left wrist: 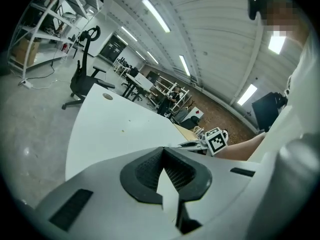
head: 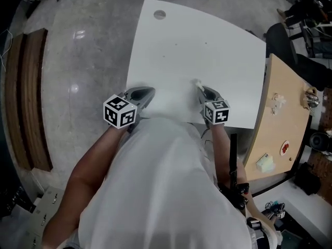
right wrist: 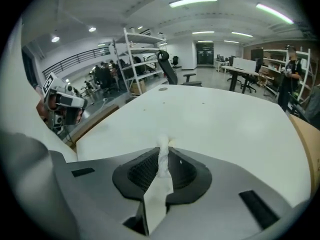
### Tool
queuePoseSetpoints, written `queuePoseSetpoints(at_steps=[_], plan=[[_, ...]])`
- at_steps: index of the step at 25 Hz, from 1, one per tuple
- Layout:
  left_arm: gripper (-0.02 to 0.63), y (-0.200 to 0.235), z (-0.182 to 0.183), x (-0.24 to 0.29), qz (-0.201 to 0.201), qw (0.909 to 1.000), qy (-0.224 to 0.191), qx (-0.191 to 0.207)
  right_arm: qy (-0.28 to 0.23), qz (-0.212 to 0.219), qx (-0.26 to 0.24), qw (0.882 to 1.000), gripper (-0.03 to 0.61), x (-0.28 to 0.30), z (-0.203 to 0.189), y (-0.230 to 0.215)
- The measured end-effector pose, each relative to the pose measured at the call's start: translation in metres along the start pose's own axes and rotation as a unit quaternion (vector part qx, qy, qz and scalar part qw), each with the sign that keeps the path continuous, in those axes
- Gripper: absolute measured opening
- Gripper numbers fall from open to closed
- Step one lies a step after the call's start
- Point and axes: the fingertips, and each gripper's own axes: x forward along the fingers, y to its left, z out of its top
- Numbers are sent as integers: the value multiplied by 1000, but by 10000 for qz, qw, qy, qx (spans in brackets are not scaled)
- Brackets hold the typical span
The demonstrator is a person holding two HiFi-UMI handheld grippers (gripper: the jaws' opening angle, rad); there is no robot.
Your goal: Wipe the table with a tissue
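Note:
A white table (head: 207,45) lies in front of me, its top bare white. My right gripper (head: 201,91) hovers over the near edge, shut on a twisted white tissue (head: 197,82) whose tip sticks out past the jaws. In the right gripper view the tissue (right wrist: 162,160) runs up between the dark pads of that gripper (right wrist: 163,151), above the table (right wrist: 225,119). My left gripper (head: 147,92) is at the table's near left edge, shut, with nothing seen in it. Its jaws (left wrist: 163,151) meet at the tips, pointing across the table (left wrist: 110,129).
A wooden side table (head: 282,113) with a few small objects adjoins the right edge. A round cable hole (head: 159,14) sits at the far left corner. An office chair (left wrist: 85,81) stands beyond the table on grey floor (head: 83,61). My torso covers the near edge.

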Motion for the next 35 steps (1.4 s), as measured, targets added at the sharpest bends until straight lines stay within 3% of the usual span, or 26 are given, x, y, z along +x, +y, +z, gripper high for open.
queuePoseSetpoints(at_steps=[7,12,21,28,35], plan=[[6,-13,0,9,144,9998,107,116,-156,-105,91,9998,55,4,9,-36],[6,-14,3,9,362,9988,182,259,-356,-128,164,9991,55,28,36,-66],[6,-21,-11,-7,761,9967,244,167,-474,-323,104,9983,55,61,83,-128],[6,-16,-21,-25,1137,9934,160,-26,-318,-510,-293,9978,54,95,121,-157],[6,-13,-22,-31,1337,9909,48,-165,159,-698,-1275,9893,54,120,132,-160]])
